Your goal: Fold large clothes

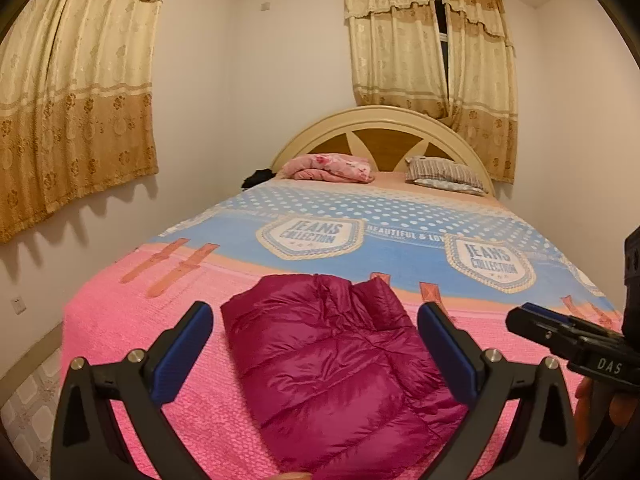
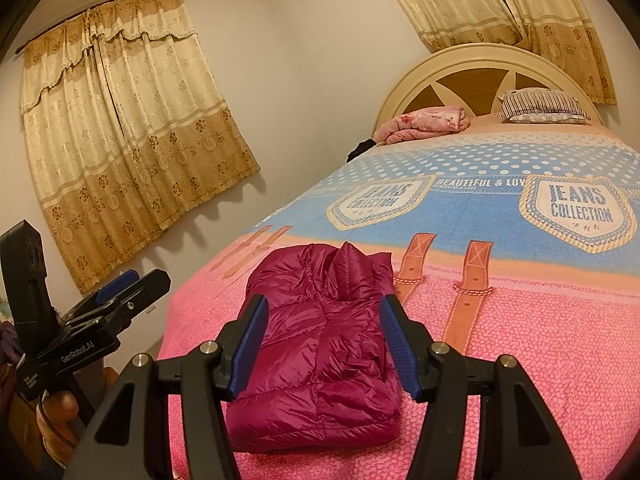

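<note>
I hold my left claw (image 1: 316,320) low over the foot of the bed (image 1: 120,332), tipped a little downward toward the headboard (image 1: 384,124), its blue pads spread wide with nothing between them. Beyond the fingertips the magenta puffer jacket (image 1: 332,364) lies folded into a compact bundle on the pink part of the bedspread (image 1: 400,240), near the foot edge and untouched by either claw.

My right claw (image 2: 322,316) sits beside the left one at about the same downward tilt (the two tools are close, almost side by side). Its pads stand partly apart, gripping nothing; the jacket (image 2: 320,344) shows through the gap but lies on the bed beyond them. From the right wrist view my left hand (image 2: 60,420) wraps the handle of the other tool at the lower left edge.

Farther up the bed, a folded pink blanket (image 1: 330,168) and a striped pillow (image 1: 444,174) rest against the headboard, well apart from the jacket. Patterned curtains (image 1: 76,92) hang on the walls.
</note>
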Action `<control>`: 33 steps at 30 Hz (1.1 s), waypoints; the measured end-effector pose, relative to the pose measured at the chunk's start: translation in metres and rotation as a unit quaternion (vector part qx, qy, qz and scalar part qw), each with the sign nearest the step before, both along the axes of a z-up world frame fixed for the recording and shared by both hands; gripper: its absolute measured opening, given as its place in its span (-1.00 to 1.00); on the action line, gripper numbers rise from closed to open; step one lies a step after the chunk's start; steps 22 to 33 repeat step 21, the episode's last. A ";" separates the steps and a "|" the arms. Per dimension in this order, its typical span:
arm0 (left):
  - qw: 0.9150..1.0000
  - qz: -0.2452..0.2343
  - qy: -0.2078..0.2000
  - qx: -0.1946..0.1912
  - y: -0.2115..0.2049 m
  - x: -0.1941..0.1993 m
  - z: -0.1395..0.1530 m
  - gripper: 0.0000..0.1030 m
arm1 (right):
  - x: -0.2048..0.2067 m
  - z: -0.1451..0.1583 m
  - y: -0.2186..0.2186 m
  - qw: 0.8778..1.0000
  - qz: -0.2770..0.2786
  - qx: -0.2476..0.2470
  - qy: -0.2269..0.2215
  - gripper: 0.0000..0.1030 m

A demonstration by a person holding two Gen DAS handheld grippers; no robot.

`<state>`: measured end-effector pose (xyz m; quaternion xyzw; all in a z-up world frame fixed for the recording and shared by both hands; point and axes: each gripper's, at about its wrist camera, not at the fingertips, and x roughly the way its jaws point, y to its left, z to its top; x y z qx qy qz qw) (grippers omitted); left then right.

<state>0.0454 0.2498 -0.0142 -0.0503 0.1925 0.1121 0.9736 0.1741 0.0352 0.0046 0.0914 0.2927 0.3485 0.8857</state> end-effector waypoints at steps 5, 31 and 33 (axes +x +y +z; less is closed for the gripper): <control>1.000 0.006 -0.003 0.013 -0.003 -0.002 0.002 1.00 | -0.001 0.000 -0.001 1.000 -0.002 0.002 -0.002 0.15; 0.999 -0.021 -0.025 0.038 -0.015 -0.009 0.004 1.00 | -0.004 -0.007 -0.001 1.000 -0.001 -0.005 -0.001 0.15; 0.999 -0.021 -0.025 0.038 -0.015 -0.009 0.004 1.00 | -0.004 -0.007 -0.001 1.000 -0.001 -0.005 -0.001 0.15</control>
